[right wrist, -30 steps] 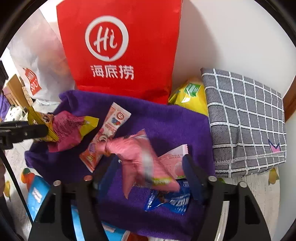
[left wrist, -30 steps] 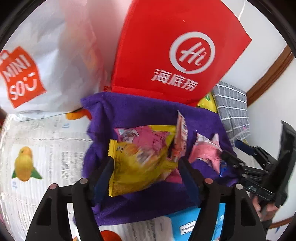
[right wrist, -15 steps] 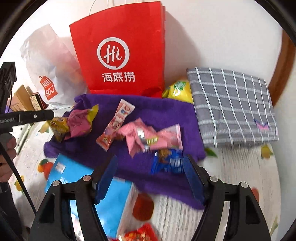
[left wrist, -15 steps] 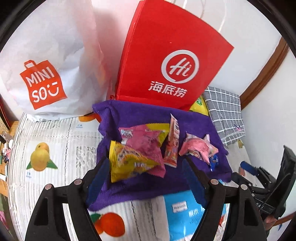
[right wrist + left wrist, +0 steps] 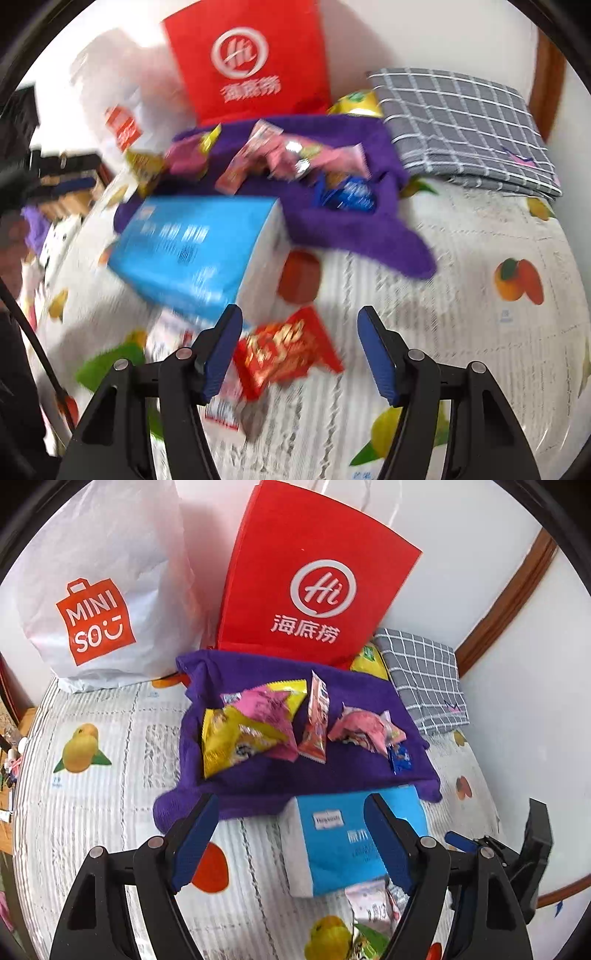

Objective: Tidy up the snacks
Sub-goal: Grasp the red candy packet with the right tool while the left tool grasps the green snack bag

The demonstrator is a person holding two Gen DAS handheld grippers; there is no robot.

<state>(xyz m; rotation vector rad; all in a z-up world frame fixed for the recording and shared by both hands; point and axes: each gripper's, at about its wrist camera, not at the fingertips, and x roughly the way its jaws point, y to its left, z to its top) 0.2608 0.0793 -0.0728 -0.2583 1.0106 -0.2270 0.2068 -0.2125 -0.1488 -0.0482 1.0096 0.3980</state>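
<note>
Red snack packet (image 5: 286, 349) on fruit-print desk, probably next target, between closing right gripper (image 5: 297, 350) jaws, untouched. Left gripper (image 5: 290, 840) spread, empty. Sorted snacks gathered on purple towel (image 5: 266, 779).

Both cameras ride just behind their own jaws and look steeply down past them at the fruit-print cover (image 5: 110, 812). The left view sits higher, with the purple towel (image 5: 280, 779) ahead of its jaws and the blue tissue pack (image 5: 332, 849) between them. The blurred right view hangs nearer, that pack (image 5: 192, 251) ahead-left of its jaws; both share the towel and red bag (image 5: 314, 572).
</note>
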